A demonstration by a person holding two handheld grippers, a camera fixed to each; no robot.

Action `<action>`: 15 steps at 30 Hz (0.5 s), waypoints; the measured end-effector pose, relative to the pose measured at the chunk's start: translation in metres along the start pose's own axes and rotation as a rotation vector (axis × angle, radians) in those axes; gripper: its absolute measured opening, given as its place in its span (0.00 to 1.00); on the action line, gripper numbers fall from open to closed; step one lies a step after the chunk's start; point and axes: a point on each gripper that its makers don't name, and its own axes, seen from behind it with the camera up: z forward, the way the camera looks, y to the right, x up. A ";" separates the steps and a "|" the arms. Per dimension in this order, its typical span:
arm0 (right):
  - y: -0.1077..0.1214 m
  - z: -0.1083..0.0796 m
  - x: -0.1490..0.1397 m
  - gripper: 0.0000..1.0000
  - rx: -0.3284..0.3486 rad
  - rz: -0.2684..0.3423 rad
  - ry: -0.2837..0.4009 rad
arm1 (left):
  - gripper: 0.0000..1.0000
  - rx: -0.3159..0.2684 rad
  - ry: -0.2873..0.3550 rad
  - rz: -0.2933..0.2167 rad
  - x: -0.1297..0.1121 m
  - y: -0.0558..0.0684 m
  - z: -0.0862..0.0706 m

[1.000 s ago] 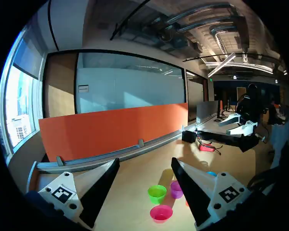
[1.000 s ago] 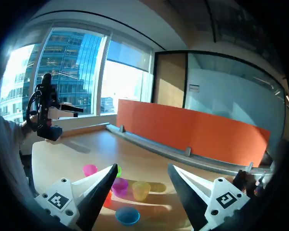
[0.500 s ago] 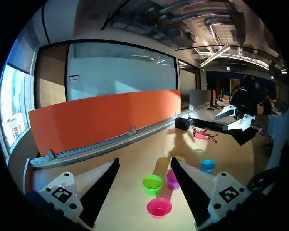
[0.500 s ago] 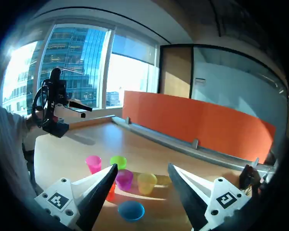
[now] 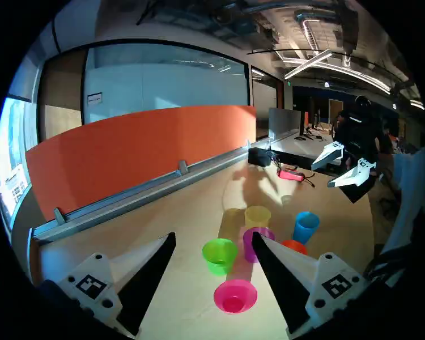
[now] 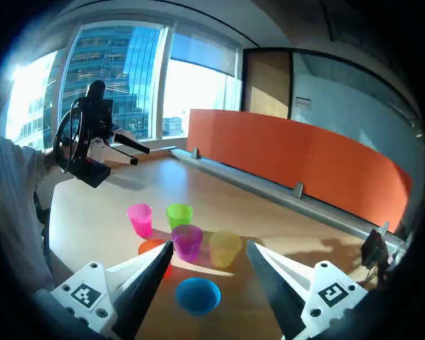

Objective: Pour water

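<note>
Several small plastic cups stand close together on the wooden table (image 5: pixel 184 209). In the left gripper view they are green (image 5: pixel 220 255), pink (image 5: pixel 234 294), purple (image 5: pixel 258 241), yellow (image 5: pixel 257 216), blue (image 5: pixel 306 225) and orange (image 5: pixel 293 246). In the right gripper view, pink (image 6: pixel 140 219), green (image 6: pixel 179 215), purple (image 6: pixel 187 241), yellow (image 6: pixel 224 247), blue (image 6: pixel 198 294) and orange (image 6: pixel 153 247) appear. My left gripper (image 5: pixel 212 235) hovers open above the cups, also seen as the left gripper (image 6: pixel 140 156). My right gripper (image 6: pixel 208 243) is open and holds nothing; the right gripper (image 5: pixel 321 176) hangs over the table's far side.
An orange divider panel (image 5: pixel 139 147) with a metal rail (image 5: pixel 150 190) runs along the table's back. A black box (image 5: pixel 259 157) and a red object (image 5: pixel 290 175) lie at its far end. Large windows (image 6: pixel 116 85) stand behind a person's sleeve (image 6: pixel 11 192).
Both views have tipped down and drawn nearer the cups, which now show more fully. Each gripper stays open and holds nothing.
</note>
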 end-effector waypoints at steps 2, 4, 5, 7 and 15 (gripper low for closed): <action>-0.001 0.002 -0.009 1.00 0.004 0.004 -0.017 | 1.00 -0.009 -0.015 0.001 -0.005 0.000 0.006; -0.001 0.005 -0.019 1.00 0.005 0.006 -0.033 | 1.00 -0.022 -0.033 -0.002 -0.012 0.003 0.011; -0.001 0.006 -0.023 1.00 0.006 0.007 -0.041 | 1.00 -0.029 -0.041 -0.003 -0.015 0.004 0.014; -0.001 0.007 -0.031 1.00 0.007 0.011 -0.055 | 1.00 -0.045 -0.062 -0.005 -0.021 0.007 0.019; -0.003 0.012 -0.064 1.00 0.022 0.021 -0.115 | 1.00 -0.077 -0.140 0.012 -0.046 0.012 0.038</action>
